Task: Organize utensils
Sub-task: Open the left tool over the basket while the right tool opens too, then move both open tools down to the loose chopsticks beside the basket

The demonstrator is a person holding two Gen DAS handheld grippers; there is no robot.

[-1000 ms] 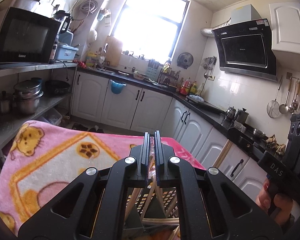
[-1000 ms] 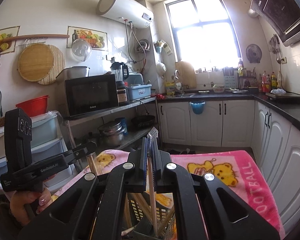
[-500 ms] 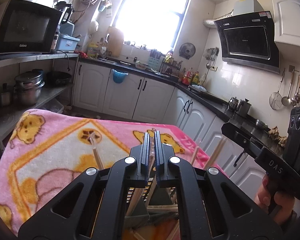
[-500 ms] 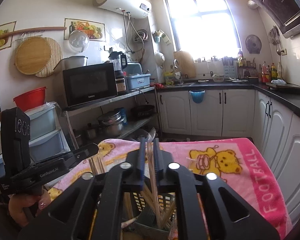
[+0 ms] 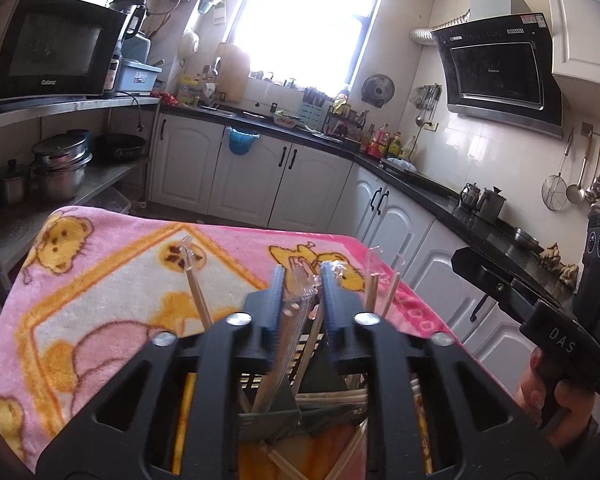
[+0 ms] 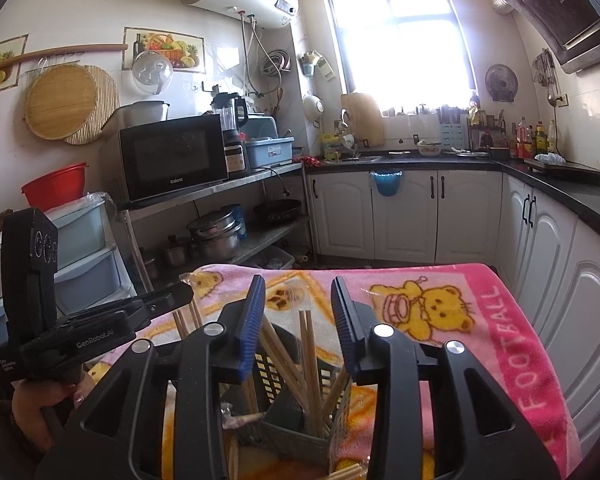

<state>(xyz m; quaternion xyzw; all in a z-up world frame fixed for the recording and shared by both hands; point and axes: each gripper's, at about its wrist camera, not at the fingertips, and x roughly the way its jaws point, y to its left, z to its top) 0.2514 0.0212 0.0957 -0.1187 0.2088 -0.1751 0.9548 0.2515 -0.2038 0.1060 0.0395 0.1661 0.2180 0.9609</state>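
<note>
Table was covered w/ a pink fleece bear-print blanket (image 6: 452, 312). Dark slotted plastic utensil basket (image 6: 288, 424) sat on it, near edge; loose wooden chopsticks (image 6: 346, 472) lay just beside basket.

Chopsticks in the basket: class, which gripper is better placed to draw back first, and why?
Probably the right. The right gripper has its jaws opening well clear of the bare chopsticks in the basket. The left gripper, also opening, has a wrapped pair close between its jaws.

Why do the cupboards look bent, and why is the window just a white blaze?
Both wrist views use fisheye lenses, bowing the cabinets near the edges; the window is blown out in each, backlighting the kitchen; the left view's close wrapped chopsticks look soft.
</note>
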